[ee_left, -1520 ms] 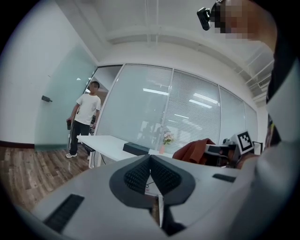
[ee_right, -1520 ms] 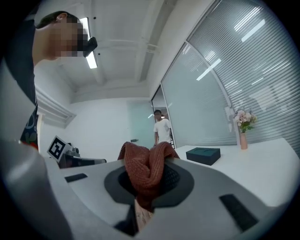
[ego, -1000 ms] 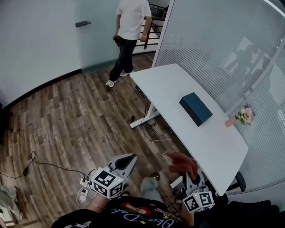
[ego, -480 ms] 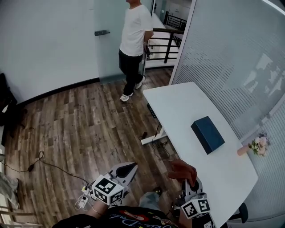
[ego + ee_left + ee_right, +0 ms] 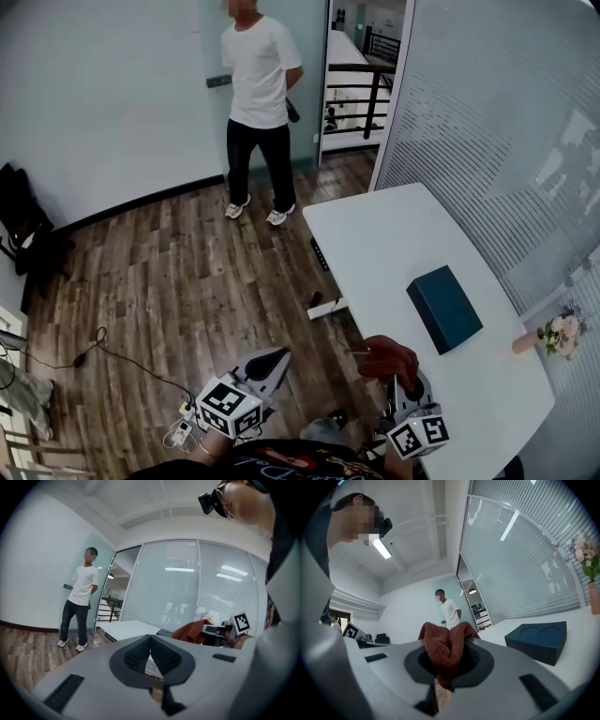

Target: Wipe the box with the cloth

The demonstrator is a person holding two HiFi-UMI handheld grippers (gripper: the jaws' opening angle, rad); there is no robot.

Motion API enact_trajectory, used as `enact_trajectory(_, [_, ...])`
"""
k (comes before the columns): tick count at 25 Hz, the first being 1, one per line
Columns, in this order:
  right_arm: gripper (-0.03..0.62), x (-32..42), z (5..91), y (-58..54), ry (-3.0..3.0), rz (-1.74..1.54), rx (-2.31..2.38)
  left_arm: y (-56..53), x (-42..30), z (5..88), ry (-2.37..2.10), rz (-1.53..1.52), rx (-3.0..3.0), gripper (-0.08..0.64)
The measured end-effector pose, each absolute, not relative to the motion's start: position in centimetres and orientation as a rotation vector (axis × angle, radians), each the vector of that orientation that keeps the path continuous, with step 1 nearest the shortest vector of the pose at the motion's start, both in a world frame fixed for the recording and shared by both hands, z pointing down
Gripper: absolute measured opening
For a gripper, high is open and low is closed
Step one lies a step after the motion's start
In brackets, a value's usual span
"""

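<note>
The right claw (image 5: 448, 660) is clenched on the rust-red cloth (image 5: 384, 354), and the left claw (image 5: 150, 652) is pressed together and empty. The dark blue box (image 5: 444, 307) lies well apart on the white worktop (image 5: 384, 234), so the wiping itself seems not yet begun.

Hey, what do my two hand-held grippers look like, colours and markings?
The left hand-held gripper and the right hand-held gripper share one build: light grey plastic bodies tapering to a point, black ribbed pads inside the jaws, and a white cube with black square markers at the back of each. The person wears a dark top with printed lettering.
</note>
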State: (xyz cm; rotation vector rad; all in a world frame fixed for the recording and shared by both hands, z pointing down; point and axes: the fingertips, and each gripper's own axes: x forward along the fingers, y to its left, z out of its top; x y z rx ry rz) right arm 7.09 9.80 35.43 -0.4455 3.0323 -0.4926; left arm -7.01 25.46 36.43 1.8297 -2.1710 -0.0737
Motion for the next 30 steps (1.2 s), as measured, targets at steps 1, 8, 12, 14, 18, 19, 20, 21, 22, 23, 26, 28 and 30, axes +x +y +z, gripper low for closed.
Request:
enact_trajectory(1, [0.028,7.0,35.3,9.0,3.029,-0.492,-0.438,24.6,-7.0,36.5,-2.17,-0.07,1.827,0.003])
enact_trajectory(8, [0.028,9.6,36.6,1.6,3.013,-0.519,-0.533,17.3,-5.4,36.8,-2.129,-0.036,1.877,0.003])
enact_trajectory(12, [0.028,11.9,36.6,-2.3,2.971,-0.526,-0.587,13.0,-4.0,37.0,-2.094,0.003,1.917,0.003])
enact_trajectory(14, [0.028,13.3,36.6,-3.7,2.946,-0.53,-0.623,10.8,-3.1,36.6,-2.07,0.02,1.956,0.003])
enact_trajectory(18, [0.028,16.4,36.9,-6.1,2.898,-0.547,-0.724,6.7,-1.2,36.3,-2.007,0.044,2.04,0.003])
enact_trajectory(19, [0.028,17.0,37.1,-6.7,2.888,-0.549,-0.745,5.9,-0.9,36.4,-1.994,0.047,2.056,0.003])
enact_trajectory(20, [0.028,17.6,37.2,-7.2,2.879,-0.547,-0.764,5.1,-0.6,36.5,-1.98,0.047,2.069,0.003])
enact_trajectory(21, [0.028,18.0,37.3,-7.7,2.873,-0.543,-0.784,4.4,-0.4,36.6,-1.968,0.047,2.082,0.003])
enact_trajectory(22, [0.029,18.5,37.5,-8.2,2.868,-0.54,-0.805,3.6,-0.3,36.7,-1.956,0.047,2.093,0.003])
enact_trajectory(23, [0.029,18.8,37.8,-8.7,2.864,-0.538,-0.828,3.0,-0.2,36.8,-1.944,0.047,2.104,0.003])
enact_trajectory(26, [0.028,19.6,38.5,-9.3,2.853,-0.544,-0.903,1.8,-0.6,37.4,-1.904,0.047,2.127,0.003])
enact_trajectory(28, [0.028,19.7,38.5,-9.8,2.839,-0.539,-0.956,0.8,-1.4,37.8,-1.875,0.044,2.14,0.003])
enact_trajectory(30, [0.028,19.5,38.0,-10.7,2.822,-0.517,-1.018,-0.8,-2.5,37.8,-1.843,0.032,2.166,0.003])
